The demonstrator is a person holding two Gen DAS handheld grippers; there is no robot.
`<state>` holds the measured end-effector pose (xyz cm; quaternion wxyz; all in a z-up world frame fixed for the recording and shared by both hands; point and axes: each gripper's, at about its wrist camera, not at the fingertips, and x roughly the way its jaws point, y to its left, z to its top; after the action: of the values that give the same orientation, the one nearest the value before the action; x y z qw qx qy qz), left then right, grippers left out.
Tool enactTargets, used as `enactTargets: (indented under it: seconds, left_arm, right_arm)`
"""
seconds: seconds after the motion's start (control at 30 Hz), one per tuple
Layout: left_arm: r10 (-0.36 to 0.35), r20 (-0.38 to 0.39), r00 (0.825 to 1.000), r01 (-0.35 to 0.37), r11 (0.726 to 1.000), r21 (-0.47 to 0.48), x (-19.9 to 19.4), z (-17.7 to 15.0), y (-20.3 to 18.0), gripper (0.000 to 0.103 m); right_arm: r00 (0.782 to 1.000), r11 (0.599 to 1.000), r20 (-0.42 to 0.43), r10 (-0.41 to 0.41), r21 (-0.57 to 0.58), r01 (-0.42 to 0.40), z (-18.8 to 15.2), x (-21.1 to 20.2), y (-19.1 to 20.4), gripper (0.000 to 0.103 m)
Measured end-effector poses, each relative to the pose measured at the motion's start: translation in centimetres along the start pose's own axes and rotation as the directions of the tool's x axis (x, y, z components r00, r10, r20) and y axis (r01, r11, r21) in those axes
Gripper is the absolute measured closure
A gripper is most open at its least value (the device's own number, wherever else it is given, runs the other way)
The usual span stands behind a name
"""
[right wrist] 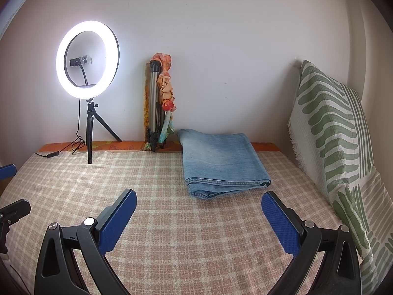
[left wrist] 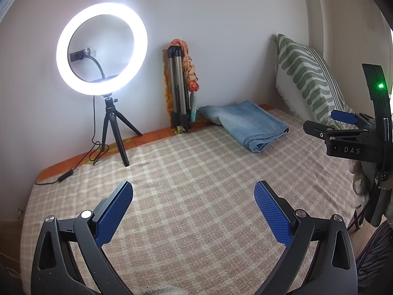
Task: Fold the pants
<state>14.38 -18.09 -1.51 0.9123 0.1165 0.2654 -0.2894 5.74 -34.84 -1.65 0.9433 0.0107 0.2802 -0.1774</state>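
Note:
Light blue denim pants (left wrist: 248, 126) lie folded into a flat stack at the far side of the checked bed cover (left wrist: 191, 177), near the wall. In the right wrist view the pants (right wrist: 221, 162) sit just beyond my fingers, slightly right of centre. My left gripper (left wrist: 193, 196) hovers open over bare cover, well short of the pants, holding nothing. My right gripper (right wrist: 199, 204) is open too and empty, its blue pads (right wrist: 280, 221) close to the near folded edge. The right gripper's body (left wrist: 348, 135) shows at the right edge of the left wrist view.
A lit ring light (right wrist: 87, 59) on a small tripod stands at the back left, its cable (right wrist: 73, 145) trailing on the bed. A folded tripod with a coloured scarf (right wrist: 159, 103) leans on the wall. A green-striped pillow (right wrist: 339, 152) stands along the right side.

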Motion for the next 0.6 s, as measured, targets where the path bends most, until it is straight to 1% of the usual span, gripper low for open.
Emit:
enactTargets:
  seconds: [0.47,0.6]
  left_arm:
    - [0.007,-0.007,1.0,-0.007,1.0,0.007,0.11,-0.04,-0.07,0.004]
    - [0.031,0.005,1.0,-0.031,0.999,0.025,0.02,-0.21,-0.17,0.004]
  right_arm:
    - [1.0,1.0,-0.005,0.003,-0.006,-0.003,-0.1,-0.04,0.17,0.0]
    - [1.0,1.0,-0.006,0.005,-0.005,-0.005,-0.13,0.05,0.2,0.0]
